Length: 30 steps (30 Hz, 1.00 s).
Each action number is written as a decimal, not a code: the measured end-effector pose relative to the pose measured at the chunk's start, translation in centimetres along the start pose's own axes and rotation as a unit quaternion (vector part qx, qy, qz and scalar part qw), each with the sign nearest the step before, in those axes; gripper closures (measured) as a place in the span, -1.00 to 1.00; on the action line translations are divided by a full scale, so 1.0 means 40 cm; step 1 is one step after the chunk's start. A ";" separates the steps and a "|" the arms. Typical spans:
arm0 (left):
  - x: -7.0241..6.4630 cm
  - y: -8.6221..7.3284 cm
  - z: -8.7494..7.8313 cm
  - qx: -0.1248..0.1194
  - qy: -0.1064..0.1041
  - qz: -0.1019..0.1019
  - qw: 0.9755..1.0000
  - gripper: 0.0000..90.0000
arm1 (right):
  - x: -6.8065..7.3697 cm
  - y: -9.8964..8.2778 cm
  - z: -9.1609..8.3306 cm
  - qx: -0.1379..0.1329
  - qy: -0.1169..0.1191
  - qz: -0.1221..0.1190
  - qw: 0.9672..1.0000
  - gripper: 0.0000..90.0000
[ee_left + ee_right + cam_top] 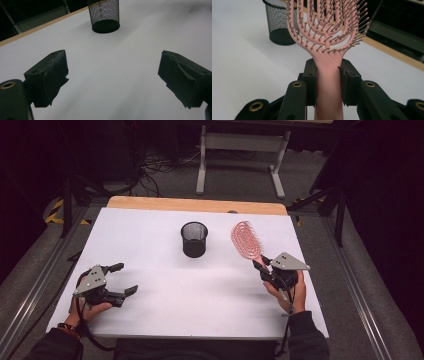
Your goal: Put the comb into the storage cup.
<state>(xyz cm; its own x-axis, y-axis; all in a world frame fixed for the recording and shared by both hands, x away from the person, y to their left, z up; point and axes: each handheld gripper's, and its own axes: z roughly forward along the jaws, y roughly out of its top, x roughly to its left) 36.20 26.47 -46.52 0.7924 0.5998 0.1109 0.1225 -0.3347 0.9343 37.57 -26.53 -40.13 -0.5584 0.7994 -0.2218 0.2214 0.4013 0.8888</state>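
A: White tabletop, dim room. Where is the pink hairbrush sitting?

B: Right gripper is clamping its handle, lifted beside the mesh cup. Dropping it in is remaining. Left gripper is resting with jaws apart, empty

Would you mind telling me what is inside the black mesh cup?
From above, the mesh cup shows a dark interior with nothing sticking out. Its bottom is too shadowed to tell. The hairbrush sits outside, in the right gripper.
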 end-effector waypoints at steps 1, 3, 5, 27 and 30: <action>0.000 0.000 0.000 0.000 0.000 0.000 1.000 -0.78 | 0.000 0.003 0.001 -0.005 0.000 0.002 1.000 0.55; 0.000 0.000 0.000 -0.001 -0.001 -0.001 1.000 -0.78 | 0.002 0.010 0.005 -0.011 -0.002 0.001 1.000 0.55; 0.000 0.000 0.001 0.001 -0.001 0.000 1.000 -0.78 | 0.005 0.017 0.009 -0.013 -0.004 0.000 1.000 0.55; -0.003 0.002 0.005 0.001 -0.007 0.003 1.000 -0.78 | 0.023 0.062 0.028 -0.078 -0.036 0.014 0.996 0.55; -0.004 0.003 0.009 -0.001 -0.009 0.000 1.000 -0.78 | 0.025 0.066 0.028 -0.091 -0.013 0.039 0.995 0.55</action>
<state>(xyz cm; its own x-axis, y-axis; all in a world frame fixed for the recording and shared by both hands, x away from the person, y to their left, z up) 36.31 26.08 -46.53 0.8036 0.5857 0.1053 0.1209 -0.3339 0.9348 38.51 -24.17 -38.45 -0.5234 0.8376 -0.1568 0.1135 0.2509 0.9613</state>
